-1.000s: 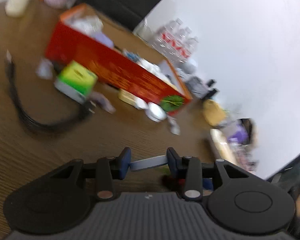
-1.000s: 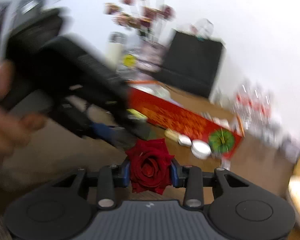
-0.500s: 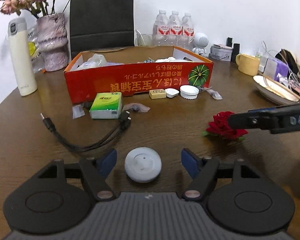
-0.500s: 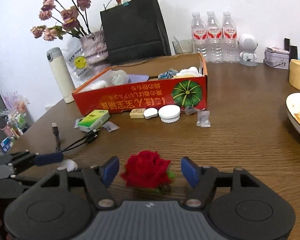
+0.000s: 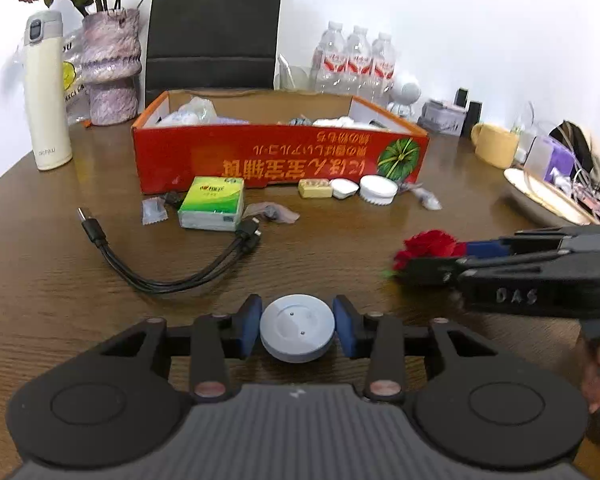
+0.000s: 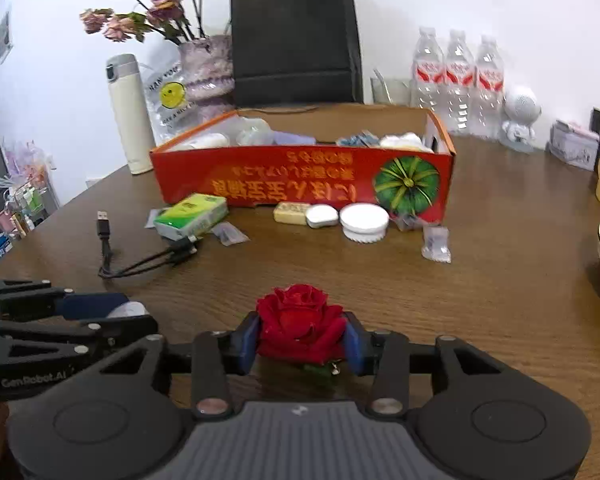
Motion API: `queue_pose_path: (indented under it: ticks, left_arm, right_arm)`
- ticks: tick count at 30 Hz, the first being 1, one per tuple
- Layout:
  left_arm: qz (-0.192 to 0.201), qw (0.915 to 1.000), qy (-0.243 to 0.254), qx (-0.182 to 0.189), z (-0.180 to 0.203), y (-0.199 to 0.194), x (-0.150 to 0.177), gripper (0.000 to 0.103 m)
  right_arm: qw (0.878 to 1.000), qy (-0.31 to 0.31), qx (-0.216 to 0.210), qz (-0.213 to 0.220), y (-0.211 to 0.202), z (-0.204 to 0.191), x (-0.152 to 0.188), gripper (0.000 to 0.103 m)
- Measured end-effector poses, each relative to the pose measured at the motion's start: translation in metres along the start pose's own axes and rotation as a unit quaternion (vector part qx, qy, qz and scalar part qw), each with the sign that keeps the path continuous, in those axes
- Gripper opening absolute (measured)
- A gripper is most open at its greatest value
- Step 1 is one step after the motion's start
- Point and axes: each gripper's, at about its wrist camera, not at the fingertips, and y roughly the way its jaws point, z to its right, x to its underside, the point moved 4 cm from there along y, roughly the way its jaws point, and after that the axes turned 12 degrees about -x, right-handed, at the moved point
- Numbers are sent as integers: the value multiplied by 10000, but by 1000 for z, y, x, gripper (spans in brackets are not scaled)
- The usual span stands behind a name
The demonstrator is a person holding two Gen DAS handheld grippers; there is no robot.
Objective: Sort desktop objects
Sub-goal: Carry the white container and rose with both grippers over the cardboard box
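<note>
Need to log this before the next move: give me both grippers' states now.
Left gripper: just closed on the grey round puck.
Right gripper: just closed on the red rose.

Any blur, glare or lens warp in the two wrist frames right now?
Left wrist: sharp on the round white puck, slight smear on the right gripper entering from the side; wall blown out white. Right wrist: rose crisp, box lettering a little soft. Both: strong fisheye bending at the edges, dark corners.
</note>
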Motion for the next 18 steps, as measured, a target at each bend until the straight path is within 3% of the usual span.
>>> queue_pose_path:
  ticks: [7, 12, 18]
  left_arm:
    - [550, 9979, -203, -275, -3, -36, -9, 40]
    - [1106, 9925, -387, -346, -7, -68, -20, 40]
    - [1478, 9879, -365, -286, -7, -72, -54, 40]
  right_arm:
    - [9989, -45, -65, 468, -44, -24, 2, 39]
    - [9932, -245, -18, 1141, -83, -43, 1, 39]
    - [9889, -239, -19, 1465, -94, -41, -21, 39]
